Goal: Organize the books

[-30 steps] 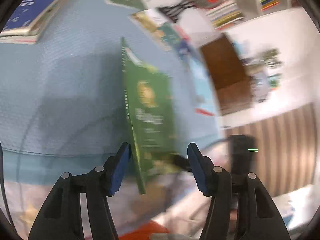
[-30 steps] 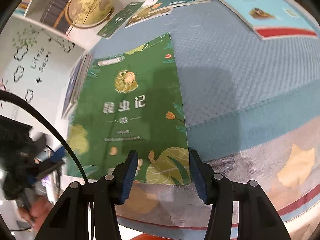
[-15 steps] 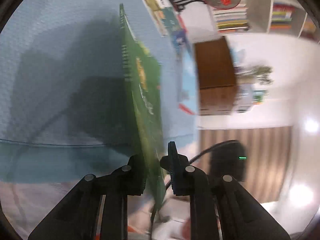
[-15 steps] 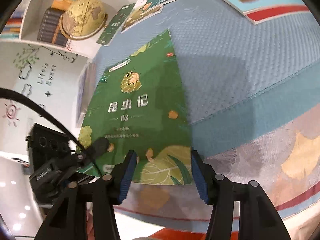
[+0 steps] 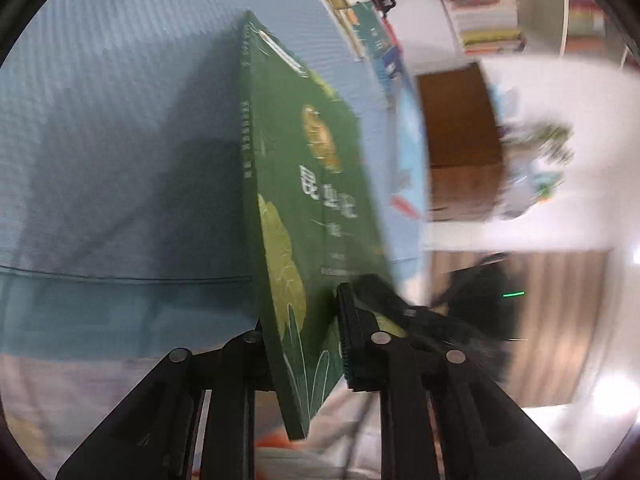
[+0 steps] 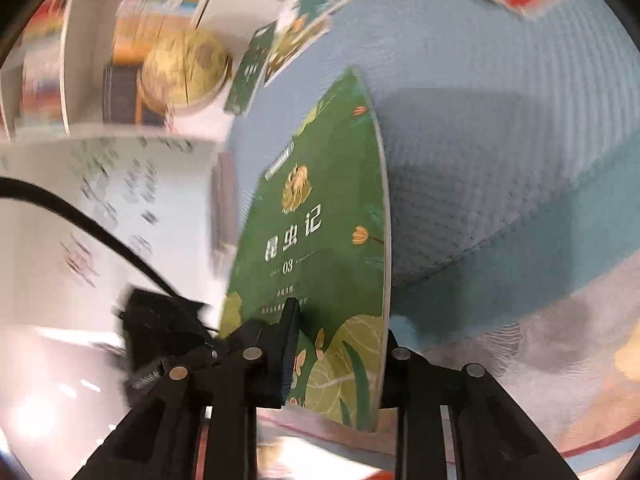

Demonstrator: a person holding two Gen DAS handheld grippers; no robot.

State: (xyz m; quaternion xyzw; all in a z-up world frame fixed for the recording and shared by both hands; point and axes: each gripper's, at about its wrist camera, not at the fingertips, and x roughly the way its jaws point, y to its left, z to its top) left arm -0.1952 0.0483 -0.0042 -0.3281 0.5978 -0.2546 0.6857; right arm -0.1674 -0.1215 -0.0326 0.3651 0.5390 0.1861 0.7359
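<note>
A green book (image 5: 304,208) with gold insect art stands tilted up on edge over the blue quilted surface (image 5: 120,120). My left gripper (image 5: 302,320) clamps its near spine corner, one pad on each cover, and its jaws are opening slightly with the book still pressed between them. In the right wrist view the same green book (image 6: 320,240) shows its front cover. My right gripper (image 6: 340,328) is shut on its near bottom edge. The other gripper shows as a blurred black shape (image 6: 160,320) at the book's left.
Several more books (image 6: 280,48) lie along the far edge of the blue surface, and a light blue one (image 5: 404,152) lies to the right. A gold globe (image 6: 184,68) and bookshelves (image 5: 488,20) stand behind. A brown cabinet (image 5: 456,120) is past the edge.
Both grippers have closed onto the green book. The book has tipped up from lying nearly flat to standing steeply on its edge.
</note>
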